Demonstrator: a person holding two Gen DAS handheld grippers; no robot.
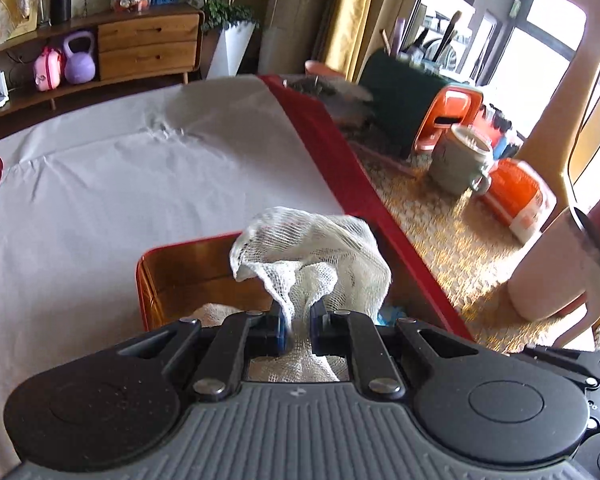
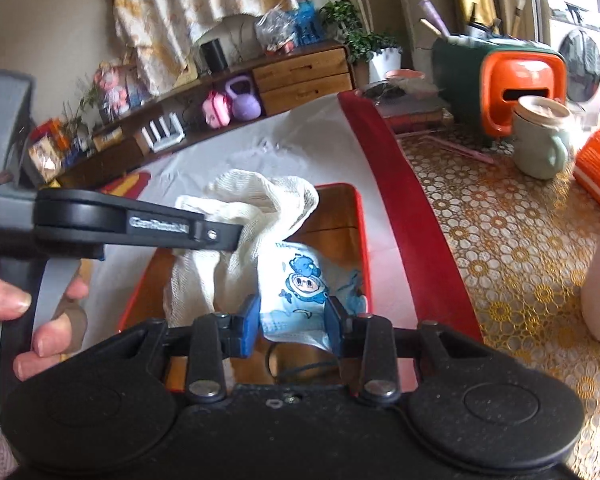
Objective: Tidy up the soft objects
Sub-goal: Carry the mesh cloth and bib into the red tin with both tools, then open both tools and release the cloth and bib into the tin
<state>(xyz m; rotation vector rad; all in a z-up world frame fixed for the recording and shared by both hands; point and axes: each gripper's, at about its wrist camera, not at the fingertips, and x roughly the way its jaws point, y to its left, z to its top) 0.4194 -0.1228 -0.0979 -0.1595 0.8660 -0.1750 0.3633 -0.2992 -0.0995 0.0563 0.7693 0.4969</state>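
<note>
My left gripper [image 1: 298, 328] is shut on a white mesh cloth [image 1: 312, 256] that bunches up above a wooden tray with a red rim [image 1: 148, 280]. In the right wrist view the same cloth [image 2: 252, 200] hangs from the left gripper [image 2: 228, 240] into the tray [image 2: 360, 240], and a person's hand [image 2: 40, 320] holds that gripper's handle. My right gripper [image 2: 294, 320] is shut on a pale blue face mask with a cartoon print [image 2: 300, 280], just over the tray's near end. The mask's ear loop dangles below it.
The tray sits on a white cloth [image 1: 140, 160] beside a red strip [image 1: 340, 152]. To the right, on a gold-patterned cloth, stand a grey-green mug [image 1: 460, 160], an orange and green holder [image 1: 440, 116], an orange pack [image 1: 516, 196] and a white bottle [image 1: 556, 264].
</note>
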